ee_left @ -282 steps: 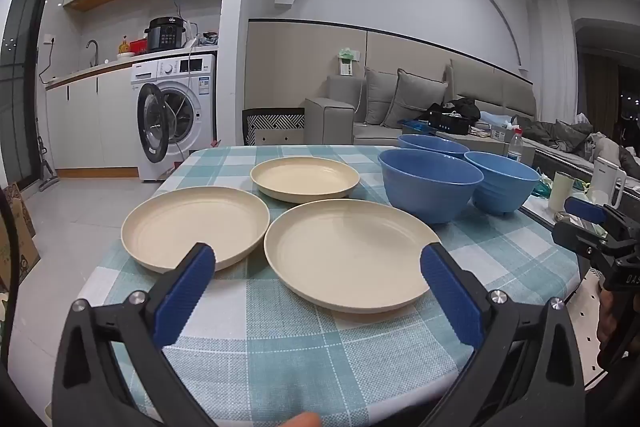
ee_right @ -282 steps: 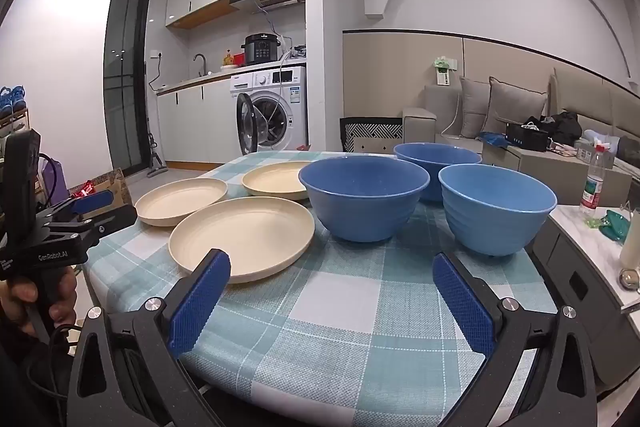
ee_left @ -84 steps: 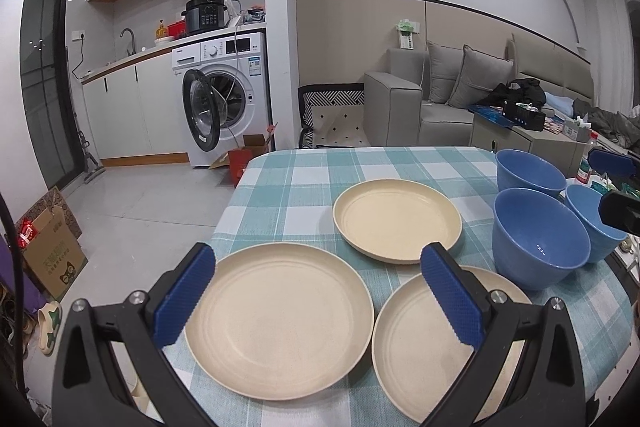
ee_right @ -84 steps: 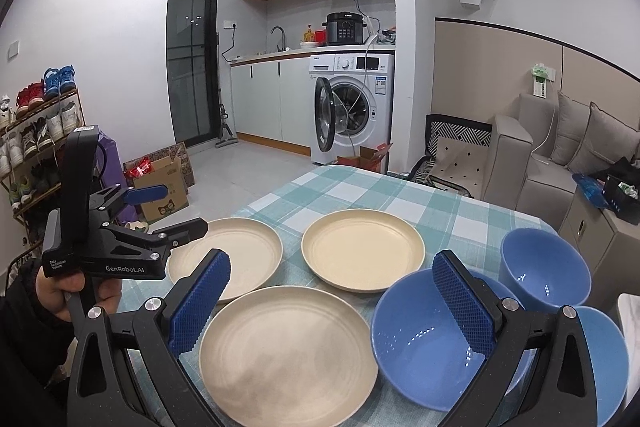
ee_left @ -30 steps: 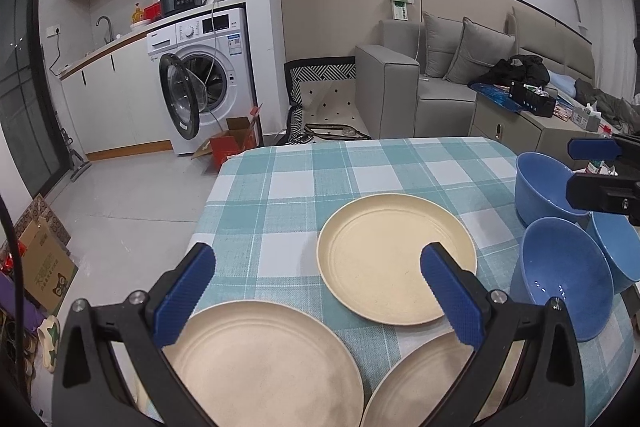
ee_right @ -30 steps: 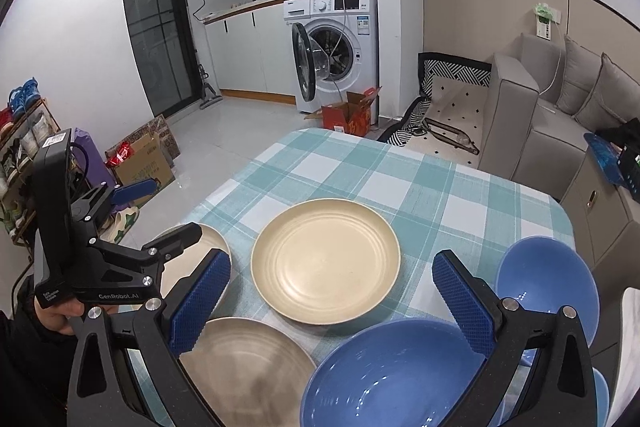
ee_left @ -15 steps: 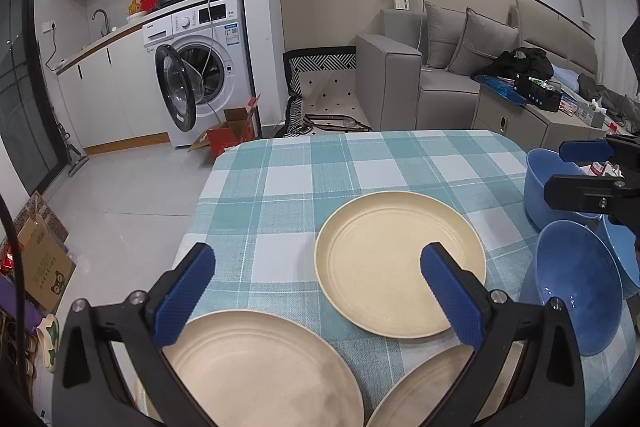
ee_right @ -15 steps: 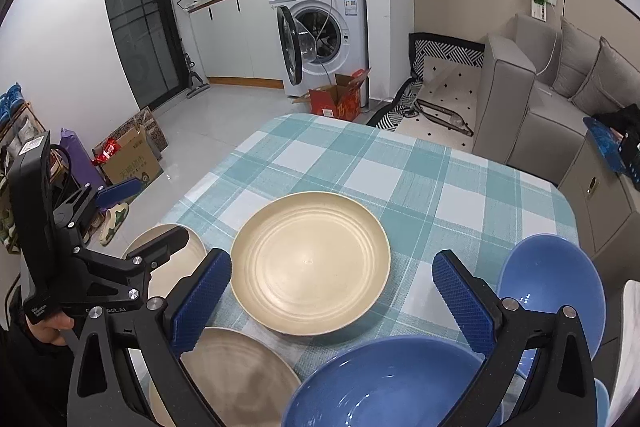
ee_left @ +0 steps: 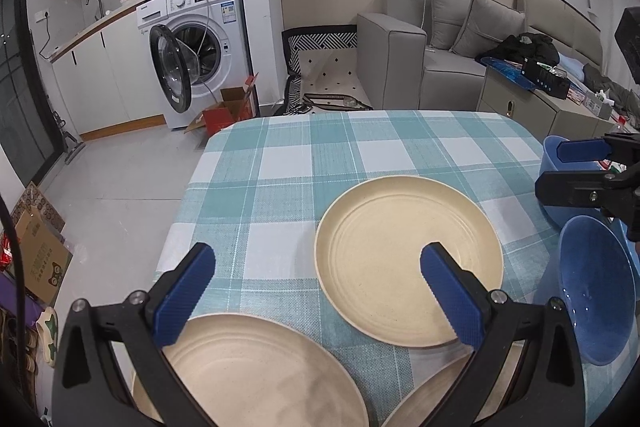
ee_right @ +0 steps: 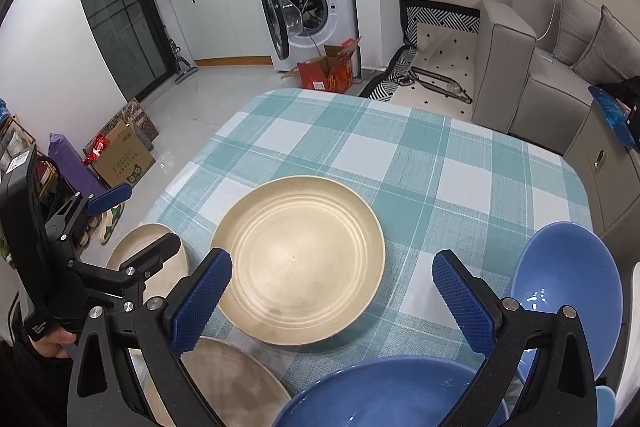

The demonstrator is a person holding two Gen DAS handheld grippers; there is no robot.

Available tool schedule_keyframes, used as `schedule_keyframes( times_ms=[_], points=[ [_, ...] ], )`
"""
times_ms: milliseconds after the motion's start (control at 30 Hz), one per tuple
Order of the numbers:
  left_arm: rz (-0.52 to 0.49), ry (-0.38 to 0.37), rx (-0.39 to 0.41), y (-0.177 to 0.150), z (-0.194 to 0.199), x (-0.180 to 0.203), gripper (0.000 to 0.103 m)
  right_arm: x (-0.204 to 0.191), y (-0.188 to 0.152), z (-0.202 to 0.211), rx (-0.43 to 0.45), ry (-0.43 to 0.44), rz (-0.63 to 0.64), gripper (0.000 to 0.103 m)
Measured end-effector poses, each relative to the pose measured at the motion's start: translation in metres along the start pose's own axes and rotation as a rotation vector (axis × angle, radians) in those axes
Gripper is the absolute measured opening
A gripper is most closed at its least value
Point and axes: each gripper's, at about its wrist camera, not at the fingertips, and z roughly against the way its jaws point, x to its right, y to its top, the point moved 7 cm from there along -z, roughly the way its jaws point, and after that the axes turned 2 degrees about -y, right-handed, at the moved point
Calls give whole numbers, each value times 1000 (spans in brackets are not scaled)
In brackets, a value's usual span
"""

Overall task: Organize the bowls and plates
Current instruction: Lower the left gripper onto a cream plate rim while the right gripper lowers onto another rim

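Three cream plates lie on the teal check tablecloth (ee_left: 320, 167). The far plate (ee_left: 408, 259) (ee_right: 298, 259) lies just ahead of both grippers. My left gripper (ee_left: 316, 291) hovers open and empty above the near left plate (ee_left: 256, 371), with the near right plate (ee_left: 432, 399) at the bottom edge. My right gripper (ee_right: 332, 295) is open and empty above a blue bowl (ee_right: 384, 391). A second blue bowl (ee_right: 560, 299) sits to its right. In each wrist view the other gripper (ee_left: 568, 169) (ee_right: 152, 217) shows, open; the left one partly hides a plate (ee_right: 132, 251).
The table's far edge (ee_right: 400, 99) and left edge drop to a tiled floor. Beyond stand a washing machine (ee_left: 200, 47) with its door open, a red cardboard box (ee_right: 328, 71), a grey sofa (ee_left: 400, 59) and a low cabinet (ee_right: 608, 163) by the table's right side.
Both grippers have moved forward and tilted down over the table, so the far plate looks larger and nearer. Both stay open. Plates and bowls have not moved.
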Motion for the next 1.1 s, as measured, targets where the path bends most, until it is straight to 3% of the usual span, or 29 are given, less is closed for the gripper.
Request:
schedule_keyframes(
  times_ms=[1100],
  points=[
    [3,2,-120,-13,-44,-3,103,13,-14,-63,-187,-36,-6,103]
  ],
)
